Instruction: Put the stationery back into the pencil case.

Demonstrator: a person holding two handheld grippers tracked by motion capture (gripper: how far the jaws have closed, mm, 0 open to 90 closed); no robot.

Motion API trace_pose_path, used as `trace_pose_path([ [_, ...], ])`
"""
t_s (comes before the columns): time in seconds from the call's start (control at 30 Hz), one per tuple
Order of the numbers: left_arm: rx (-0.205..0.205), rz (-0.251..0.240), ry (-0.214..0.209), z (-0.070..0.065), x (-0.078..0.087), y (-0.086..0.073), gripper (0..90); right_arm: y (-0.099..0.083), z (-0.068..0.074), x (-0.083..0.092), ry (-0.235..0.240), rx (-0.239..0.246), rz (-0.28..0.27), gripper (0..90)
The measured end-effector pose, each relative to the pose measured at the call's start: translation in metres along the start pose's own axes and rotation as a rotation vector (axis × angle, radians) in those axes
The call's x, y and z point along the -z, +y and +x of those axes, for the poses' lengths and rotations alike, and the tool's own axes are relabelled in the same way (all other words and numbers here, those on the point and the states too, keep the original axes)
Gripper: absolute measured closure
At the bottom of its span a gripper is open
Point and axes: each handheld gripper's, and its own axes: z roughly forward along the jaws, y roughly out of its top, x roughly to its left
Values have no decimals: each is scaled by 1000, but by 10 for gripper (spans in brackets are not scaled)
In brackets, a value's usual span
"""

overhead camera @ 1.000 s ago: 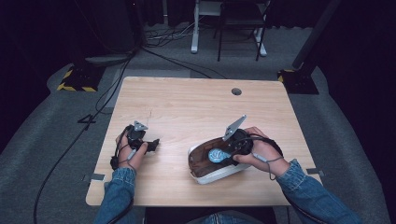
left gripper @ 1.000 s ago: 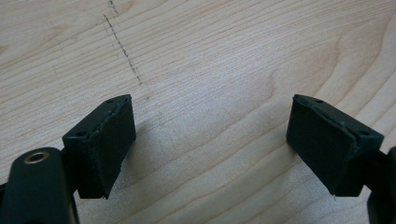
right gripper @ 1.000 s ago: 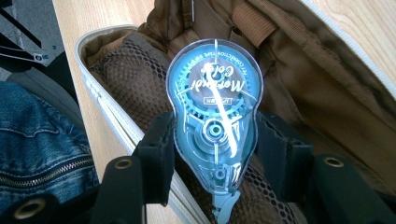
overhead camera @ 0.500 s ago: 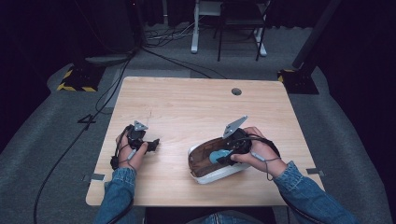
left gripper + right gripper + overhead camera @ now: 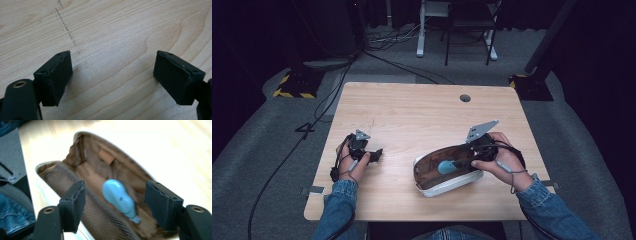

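Note:
An open white pouch [image 5: 434, 189] with brown lining lies on the table in front of the person's right hand. A light-blue rounded object [image 5: 446, 166] rests inside it on the lining [image 5: 113, 190]. My right gripper [image 5: 467, 161] hovers at the pouch's right end and points into it. Its jaws have just been opening and now stand apart [image 5: 115, 206], with the blue object lying loose beyond them, touched by neither pad. My left gripper [image 5: 374, 155] rests on the bare wood at the left, open with nothing between its pads [image 5: 112, 75].
The wooden table [image 5: 412, 115] has a cable hole [image 5: 465, 98] at the back right. The pouch's rim [image 5: 82, 135] curves up in the right gripper view. Cables [image 5: 377, 55] and furniture legs [image 5: 452, 30] stand on the grey floor behind the table.
The right gripper's jaws have opened off the blue object, which stays in the pouch. The right hand has drawn back a little to the right and up. The left hand has not moved.

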Motion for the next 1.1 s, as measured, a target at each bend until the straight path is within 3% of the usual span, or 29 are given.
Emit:
trace_pose_path([
  [0.3,0,0,0,0,0,0,159,-11,-19,29,-94,-30,-106,256],
  [0.73,-5,1,0,1,-1,1,159,-39,-55,51,-190,-132,-160,194],
  [1.1,-2,1,-3,1,-1,1,158,-67,-86,58,-271,-211,-169,183],
])
